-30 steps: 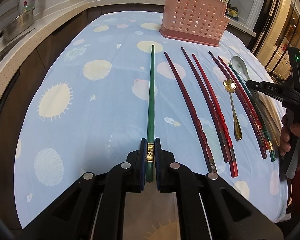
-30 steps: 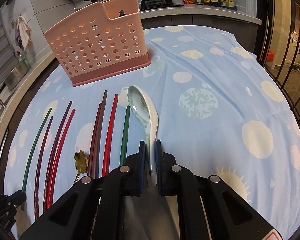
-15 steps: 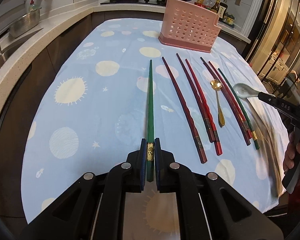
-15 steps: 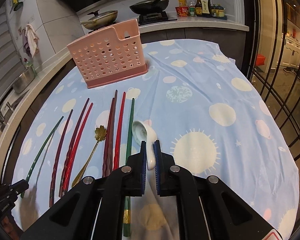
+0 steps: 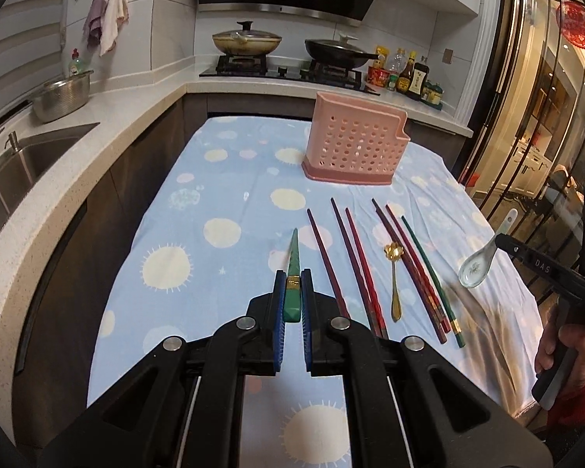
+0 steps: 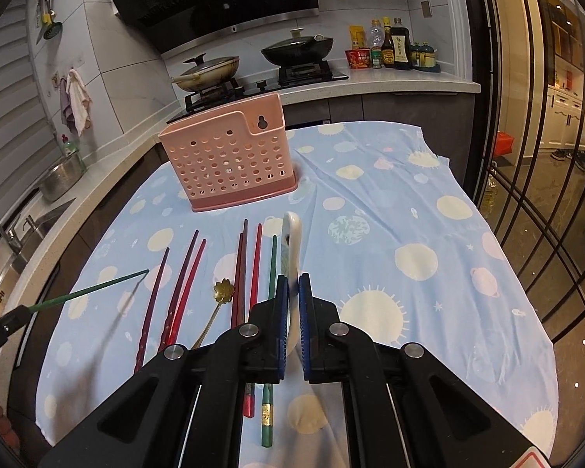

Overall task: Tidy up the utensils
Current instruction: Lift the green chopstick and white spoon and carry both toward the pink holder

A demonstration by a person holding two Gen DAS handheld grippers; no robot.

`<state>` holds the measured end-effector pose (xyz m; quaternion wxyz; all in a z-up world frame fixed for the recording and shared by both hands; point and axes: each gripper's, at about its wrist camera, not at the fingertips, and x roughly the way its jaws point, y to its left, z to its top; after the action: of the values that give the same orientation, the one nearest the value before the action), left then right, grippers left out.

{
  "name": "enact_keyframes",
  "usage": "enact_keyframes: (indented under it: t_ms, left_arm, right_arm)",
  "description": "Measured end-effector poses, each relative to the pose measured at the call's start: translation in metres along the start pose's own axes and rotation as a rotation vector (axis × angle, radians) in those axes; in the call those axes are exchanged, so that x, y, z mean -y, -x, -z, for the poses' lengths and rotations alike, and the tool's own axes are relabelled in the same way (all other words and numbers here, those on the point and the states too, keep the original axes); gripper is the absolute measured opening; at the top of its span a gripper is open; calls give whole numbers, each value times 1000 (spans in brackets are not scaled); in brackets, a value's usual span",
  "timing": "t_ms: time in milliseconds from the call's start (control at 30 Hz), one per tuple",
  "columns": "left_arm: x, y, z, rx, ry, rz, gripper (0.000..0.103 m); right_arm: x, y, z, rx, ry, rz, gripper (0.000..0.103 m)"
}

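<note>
The bench (image 5: 230, 179) is draped in a pale blue cloth with suns and planets, and the pink perforated utensil holder (image 5: 357, 148) stands upright toward its far end. Between holder and near edge, red chopsticks (image 5: 360, 263) lie in a loose row with a second green chopstick (image 5: 431, 273) and a small gold spoon (image 5: 394, 277) among them. The left claw (image 5: 293, 292) is clenched on a green chopstick (image 5: 293, 263), lifted clear of the cloth and pointing ahead. The right claw (image 6: 290, 292) grips a white ceramic spoon (image 6: 292, 241) by its handle, held above the bench
</note>
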<state>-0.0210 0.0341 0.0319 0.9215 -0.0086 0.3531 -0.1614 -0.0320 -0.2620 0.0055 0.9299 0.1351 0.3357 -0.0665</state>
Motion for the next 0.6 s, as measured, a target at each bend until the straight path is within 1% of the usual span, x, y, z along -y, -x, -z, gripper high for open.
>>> enact_keyframes:
  t_ms: [167,300,433,600]
  left_arm:
    - [1,4,-33,80,-26,-20,7]
    - [3,-3,-66,128,-40,-18,7]
    - [6,-18,-97,156,-56,-14,7]
    - [12,-34,-141,194,-62,9,7]
  right_arm:
    - [-2,-1,-16,25,6,-15,5]
    - [-5,-8,-34,40,10,-27,5]
    - [-6,-20,-61,61,20,-27,5]
    - [-10,-39,-107,104,35,-24,5]
